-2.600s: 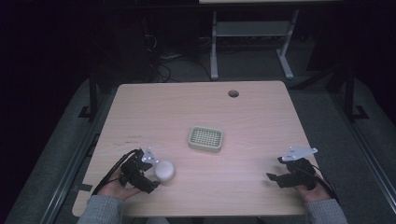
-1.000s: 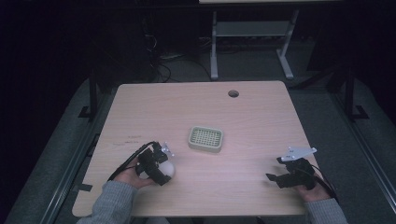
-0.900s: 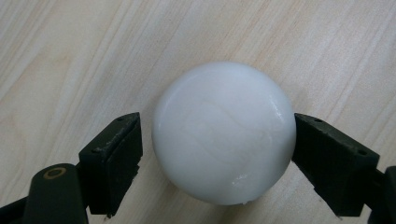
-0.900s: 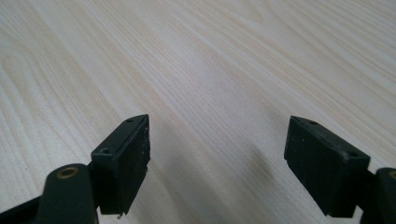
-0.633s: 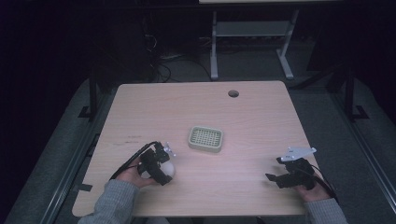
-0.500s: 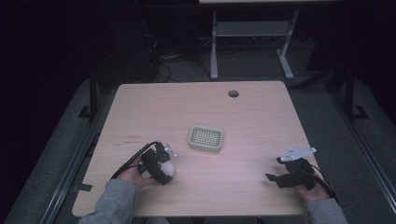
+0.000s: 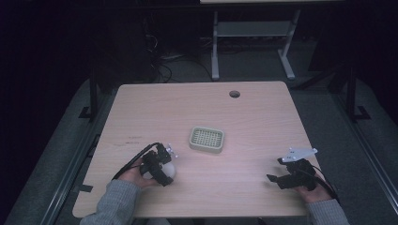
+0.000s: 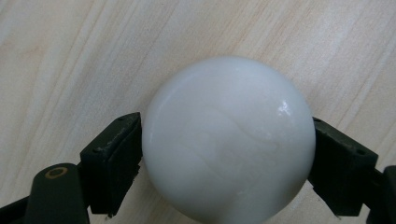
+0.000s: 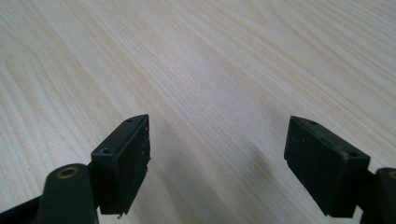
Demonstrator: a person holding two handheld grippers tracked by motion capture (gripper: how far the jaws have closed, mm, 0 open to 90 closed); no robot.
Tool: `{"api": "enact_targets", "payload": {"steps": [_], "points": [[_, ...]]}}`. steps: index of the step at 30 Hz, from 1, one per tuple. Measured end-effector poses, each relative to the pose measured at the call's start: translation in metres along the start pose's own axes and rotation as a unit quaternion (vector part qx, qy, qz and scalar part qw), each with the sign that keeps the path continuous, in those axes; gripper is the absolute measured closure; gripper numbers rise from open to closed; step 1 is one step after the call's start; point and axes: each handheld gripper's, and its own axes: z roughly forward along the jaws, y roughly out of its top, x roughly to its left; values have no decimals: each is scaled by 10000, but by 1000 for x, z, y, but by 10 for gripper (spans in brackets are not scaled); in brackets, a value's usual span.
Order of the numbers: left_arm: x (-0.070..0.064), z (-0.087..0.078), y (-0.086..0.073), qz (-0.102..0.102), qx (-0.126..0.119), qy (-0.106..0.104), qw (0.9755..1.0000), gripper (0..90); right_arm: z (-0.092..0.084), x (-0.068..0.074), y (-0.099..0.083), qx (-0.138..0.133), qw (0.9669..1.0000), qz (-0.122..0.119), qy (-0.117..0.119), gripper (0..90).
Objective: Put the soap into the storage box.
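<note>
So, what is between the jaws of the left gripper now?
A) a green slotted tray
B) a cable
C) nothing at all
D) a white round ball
D: in the left gripper view both jaws of the left gripper press on the sides of the white round ball, which lies over the wooden table.

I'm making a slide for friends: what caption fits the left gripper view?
The left gripper clasps a smooth white ball between its black fingers, above a pale wooden table.
</note>
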Motion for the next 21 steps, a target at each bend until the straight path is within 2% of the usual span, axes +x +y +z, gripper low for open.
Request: {"api": "enact_targets", "payload": {"steps": [7,21], "points": [[0,0,1,-1,0,-113,9999,225,0,0,0,-8,10000,-6,-3,220],[2,-1,0,-52,9,-163,9999,237,0,0,0,-14,10000,2,-12,220]]}}
